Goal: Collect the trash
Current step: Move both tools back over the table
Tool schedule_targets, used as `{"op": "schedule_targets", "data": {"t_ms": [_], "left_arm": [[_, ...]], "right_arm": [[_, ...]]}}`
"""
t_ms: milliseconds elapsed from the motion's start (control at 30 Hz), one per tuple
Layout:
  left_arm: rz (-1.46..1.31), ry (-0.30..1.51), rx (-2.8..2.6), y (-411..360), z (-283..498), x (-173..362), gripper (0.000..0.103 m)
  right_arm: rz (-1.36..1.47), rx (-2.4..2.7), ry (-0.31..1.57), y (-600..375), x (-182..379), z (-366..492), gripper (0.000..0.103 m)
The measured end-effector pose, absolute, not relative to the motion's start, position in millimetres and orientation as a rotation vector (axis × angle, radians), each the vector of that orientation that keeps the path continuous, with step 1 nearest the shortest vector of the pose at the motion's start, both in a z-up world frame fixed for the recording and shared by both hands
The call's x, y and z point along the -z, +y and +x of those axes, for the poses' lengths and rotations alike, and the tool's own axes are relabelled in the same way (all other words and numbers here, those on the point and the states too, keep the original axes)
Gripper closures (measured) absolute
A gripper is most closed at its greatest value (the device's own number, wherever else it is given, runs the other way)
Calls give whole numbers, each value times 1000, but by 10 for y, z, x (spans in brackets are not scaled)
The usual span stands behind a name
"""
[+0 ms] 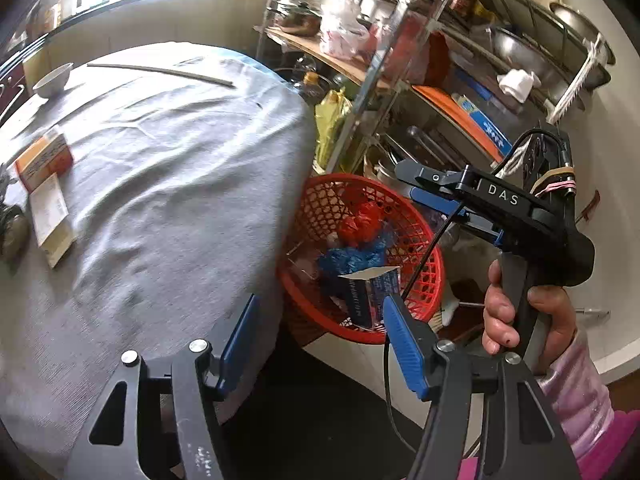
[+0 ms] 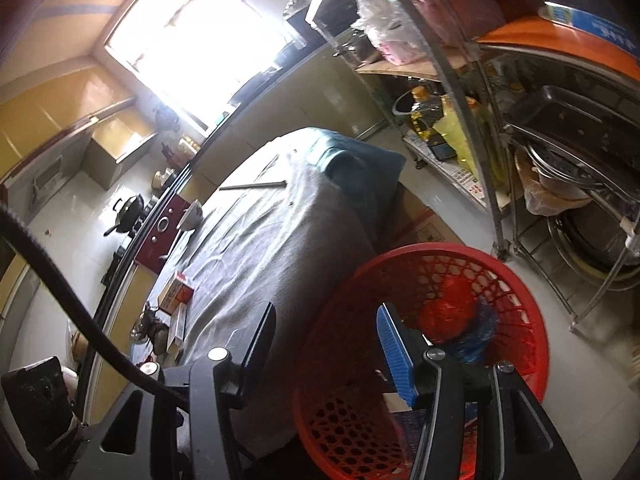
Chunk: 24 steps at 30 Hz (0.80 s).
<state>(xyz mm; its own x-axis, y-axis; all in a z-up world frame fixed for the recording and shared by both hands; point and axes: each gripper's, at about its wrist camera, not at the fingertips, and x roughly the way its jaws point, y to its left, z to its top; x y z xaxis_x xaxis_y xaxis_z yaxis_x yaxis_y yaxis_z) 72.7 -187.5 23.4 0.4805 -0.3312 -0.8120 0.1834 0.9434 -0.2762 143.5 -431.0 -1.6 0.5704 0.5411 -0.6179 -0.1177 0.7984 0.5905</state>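
Observation:
A red mesh basket (image 1: 430,254) stands on the floor beside the grey-clothed table (image 1: 168,184). It holds a red wad (image 1: 360,224), a blue wad (image 1: 352,258) and a blue-and-white carton (image 1: 370,292). My left gripper (image 1: 320,340) is open and empty above the table's corner, near the basket. My right gripper (image 2: 326,344) is open and empty over the basket's rim (image 2: 536,364); it also shows in the left wrist view (image 1: 416,184). An orange box (image 1: 44,158), a flat white pack (image 1: 52,216) and a dark crumpled lump (image 1: 12,228) lie on the table's left side.
A white bowl (image 1: 54,78) and a long thin stick (image 1: 160,72) lie at the table's far end. A metal rack (image 1: 420,80) with pots, bags and bottles stands right behind the basket. A stove counter (image 2: 132,216) runs along the table's far side.

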Motion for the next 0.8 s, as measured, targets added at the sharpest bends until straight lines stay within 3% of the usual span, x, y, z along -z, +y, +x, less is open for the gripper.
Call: {"op": "schedule_targets", "data": {"t_ms": [800], "left_arm": [[-344,921,174,-753,377,-229,37]], "right_arm": [[277,-549,943,-3072,-212,1294,47]]}}
